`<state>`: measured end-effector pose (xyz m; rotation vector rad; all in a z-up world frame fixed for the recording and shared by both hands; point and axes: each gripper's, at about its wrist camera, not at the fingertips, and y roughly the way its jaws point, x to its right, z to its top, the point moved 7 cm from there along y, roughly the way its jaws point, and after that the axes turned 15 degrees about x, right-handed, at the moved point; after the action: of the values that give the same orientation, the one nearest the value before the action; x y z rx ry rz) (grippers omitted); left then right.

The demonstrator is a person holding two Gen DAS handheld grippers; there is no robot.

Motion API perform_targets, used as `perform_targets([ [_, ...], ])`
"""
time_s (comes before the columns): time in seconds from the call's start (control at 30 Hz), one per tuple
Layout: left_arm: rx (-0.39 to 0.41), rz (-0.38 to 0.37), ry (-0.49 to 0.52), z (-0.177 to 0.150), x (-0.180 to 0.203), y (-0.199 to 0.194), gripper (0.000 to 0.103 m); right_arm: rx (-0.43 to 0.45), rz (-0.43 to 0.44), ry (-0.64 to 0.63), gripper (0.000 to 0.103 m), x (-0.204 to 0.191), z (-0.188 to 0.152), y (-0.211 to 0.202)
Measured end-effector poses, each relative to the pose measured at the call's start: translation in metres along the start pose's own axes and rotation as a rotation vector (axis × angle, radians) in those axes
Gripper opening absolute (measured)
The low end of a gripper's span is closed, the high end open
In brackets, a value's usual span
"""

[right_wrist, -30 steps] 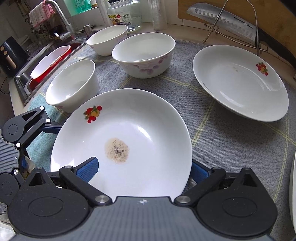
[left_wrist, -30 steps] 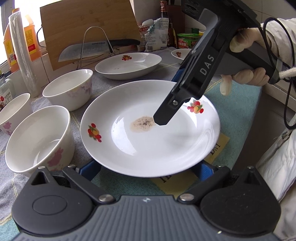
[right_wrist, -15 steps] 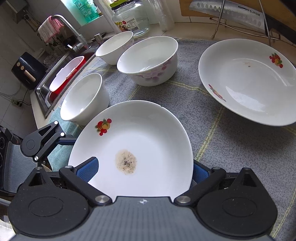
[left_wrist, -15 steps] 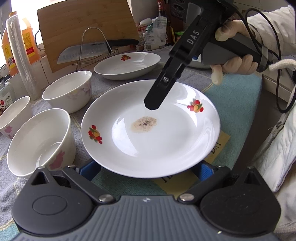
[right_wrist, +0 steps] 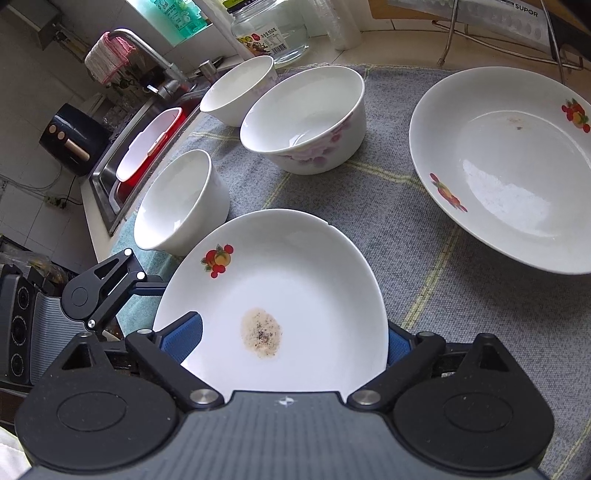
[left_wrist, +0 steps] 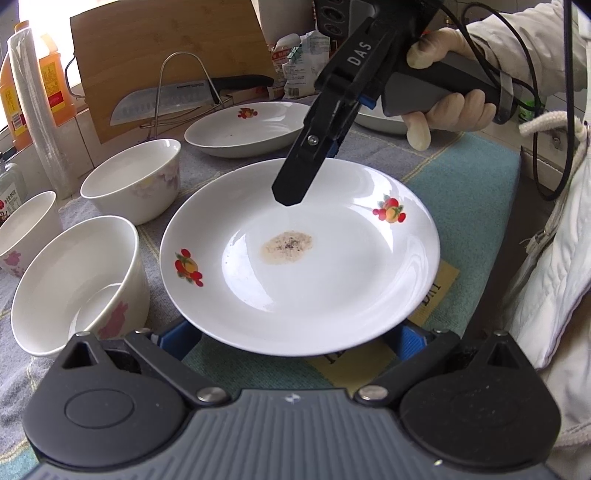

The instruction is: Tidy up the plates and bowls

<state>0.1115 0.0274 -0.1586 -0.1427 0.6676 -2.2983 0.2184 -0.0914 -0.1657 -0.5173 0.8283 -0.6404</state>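
Taking the plate (left_wrist: pixel 332 288) as our landmark and reading the left wrist view from left to right: three bowls (left_wrist: pixel 74 280) stand to its left on the grey mat (right_wrist: pixel 406 236). Behind it a knife (right_wrist: pixel 480 14) marked "SUPOR" rests on a wire rack. Our left gripper (left_wrist: pixel 295 338) has its blue pads at the plate's near rim; we cannot tell whether they press. Our right gripper (right_wrist: pixel 291 341), lettered "DAS", hangs over the plate, jaws wide and just closing slightly, the plate beneath them untouched.
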Motion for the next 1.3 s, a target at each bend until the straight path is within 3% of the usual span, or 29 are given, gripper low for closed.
perform_targets([
  [0.4,-0.003,-0.013,0.003,0.0,0.0,0.0,0.103,-0.027,0.028,0.14,0.1,0.008,0.004,0.0],
  [1.3,0.004,-0.058,0.022,-0.001,-0.002,0.005,0.103,-0.02,-0.007,0.114,0.102,0.003,-0.006,-0.005],
])
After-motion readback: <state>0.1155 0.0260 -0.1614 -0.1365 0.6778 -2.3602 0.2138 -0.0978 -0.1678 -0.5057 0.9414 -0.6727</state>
